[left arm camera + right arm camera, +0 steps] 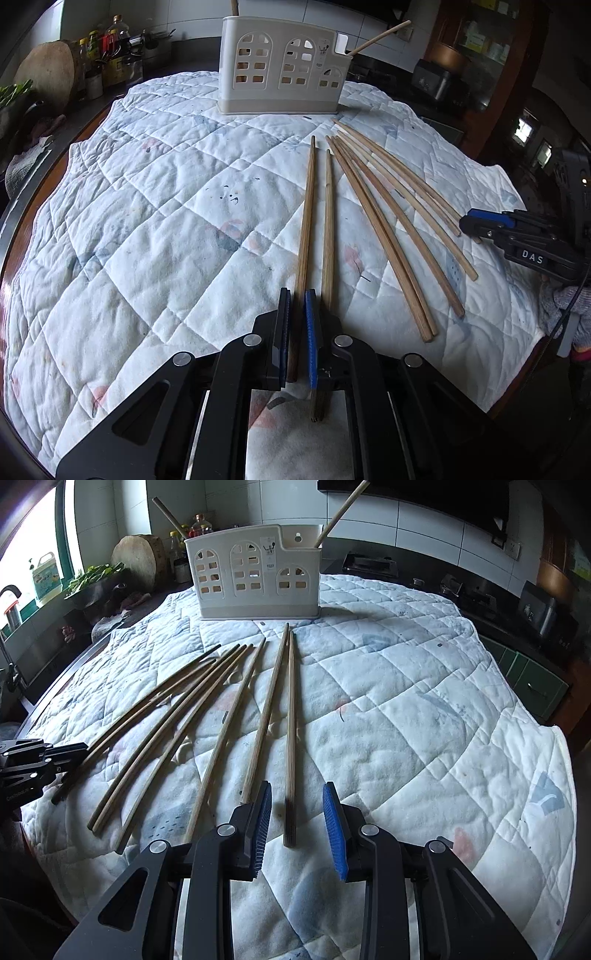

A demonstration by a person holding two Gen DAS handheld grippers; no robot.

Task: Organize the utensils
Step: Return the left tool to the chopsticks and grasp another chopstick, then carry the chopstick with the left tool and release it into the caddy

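Left gripper (297, 332): clamped on one chopstick (306, 229); its neighbour just to the right could drag along.
Right gripper (297, 827): jaws apart, straddling the rightmost chopstick (291, 738), not gripping; may pinch quilt (406, 720).
Holder (255, 576): at twelve o'clock, light, could tip.

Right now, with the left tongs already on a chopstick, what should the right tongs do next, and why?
Probably close. The right tongs stand open astride the thick end of the rightmost chopstick, which lies flat on the quilt, pads clear of it. The left tongs are already shut on their chopstick. Then lift toward the holder.
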